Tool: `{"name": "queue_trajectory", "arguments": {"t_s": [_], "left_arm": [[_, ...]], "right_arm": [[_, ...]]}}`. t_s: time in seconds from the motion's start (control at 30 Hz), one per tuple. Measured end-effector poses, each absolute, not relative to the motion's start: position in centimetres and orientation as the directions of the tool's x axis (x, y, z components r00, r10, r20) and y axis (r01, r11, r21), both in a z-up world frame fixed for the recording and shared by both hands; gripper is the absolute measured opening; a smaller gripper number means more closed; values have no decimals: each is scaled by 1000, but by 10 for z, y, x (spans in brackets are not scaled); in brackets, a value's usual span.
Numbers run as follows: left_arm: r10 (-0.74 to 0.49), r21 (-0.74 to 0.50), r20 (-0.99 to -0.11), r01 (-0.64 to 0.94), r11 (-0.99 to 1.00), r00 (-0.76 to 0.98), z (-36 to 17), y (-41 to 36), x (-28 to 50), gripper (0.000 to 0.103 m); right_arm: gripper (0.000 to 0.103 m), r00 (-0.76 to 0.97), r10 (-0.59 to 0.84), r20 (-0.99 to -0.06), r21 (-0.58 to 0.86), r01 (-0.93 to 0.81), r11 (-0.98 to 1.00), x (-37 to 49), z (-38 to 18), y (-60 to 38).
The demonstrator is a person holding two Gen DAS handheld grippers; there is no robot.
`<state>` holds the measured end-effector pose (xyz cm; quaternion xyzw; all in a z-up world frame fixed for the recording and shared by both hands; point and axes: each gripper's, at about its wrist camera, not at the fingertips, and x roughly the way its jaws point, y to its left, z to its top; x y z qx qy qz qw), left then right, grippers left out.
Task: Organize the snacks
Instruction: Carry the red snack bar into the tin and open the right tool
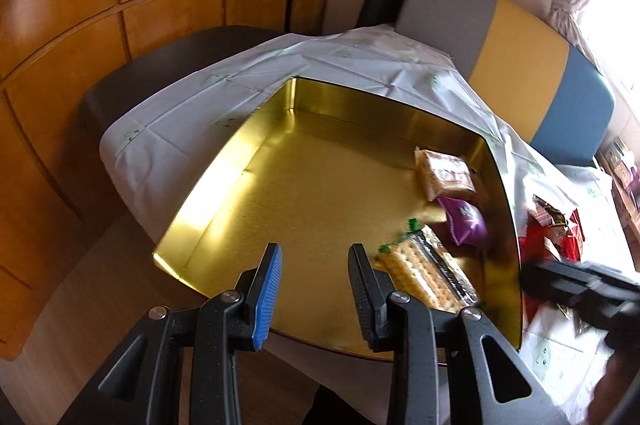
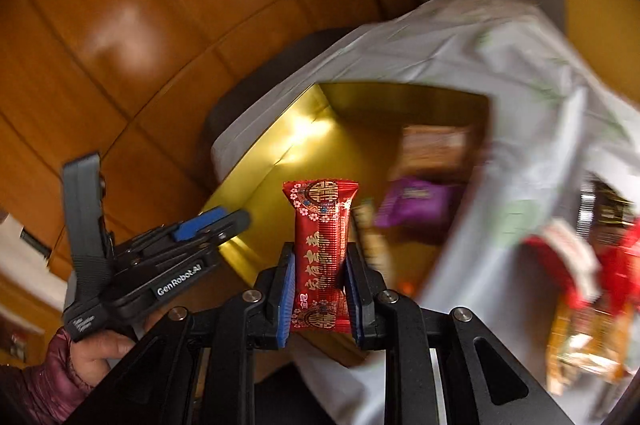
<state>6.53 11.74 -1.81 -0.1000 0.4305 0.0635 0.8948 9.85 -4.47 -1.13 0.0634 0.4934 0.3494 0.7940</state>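
My right claw (image 2: 320, 283) clamps red snack packet (image 2: 322, 257) at mid-length, packet upright above gold tin (image 2: 276, 193). Looks light, crinkly, slippery film; soft fill, mid-body pinch seems safest. My left claw (image 1: 316, 289) empty, jaws slightly apart, over tin near edge. Tin floor free toward 10 o'clock; cracker pack (image 1: 424, 273), purple pouch (image 1: 464, 221) crowd 3 o'clock wall. Bench cloth (image 1: 192, 113) around tin.

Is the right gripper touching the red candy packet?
Touching. The right wrist view shows the right gripper with its blue pads pressed against both sides of the red candy packet, which stands upright between them.
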Motion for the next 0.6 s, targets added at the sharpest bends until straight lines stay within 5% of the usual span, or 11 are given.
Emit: {"name": "queue_trajectory", "arguments": {"t_s": [0.23, 0.33, 0.5, 0.6], "left_arm": [[25, -141, -790, -220, 965, 613, -25, 128, 64, 34], [25, -140, -791, -220, 965, 611, -27, 128, 64, 34], [27, -122, -781, -195, 973, 624, -24, 120, 63, 34], [22, -110, -777, -171, 979, 629, -22, 111, 62, 34]], "right_arm": [[27, 234, 538, -810, 360, -526, 771, 95, -46, -10], [50, 244, 556, -794, 379, -516, 768, 93, -45, -17], [52, 317, 558, -767, 369, -492, 788, 86, -28, -47], [68, 380, 537, -753, 340, -474, 812, 80, -18, -68]]}}
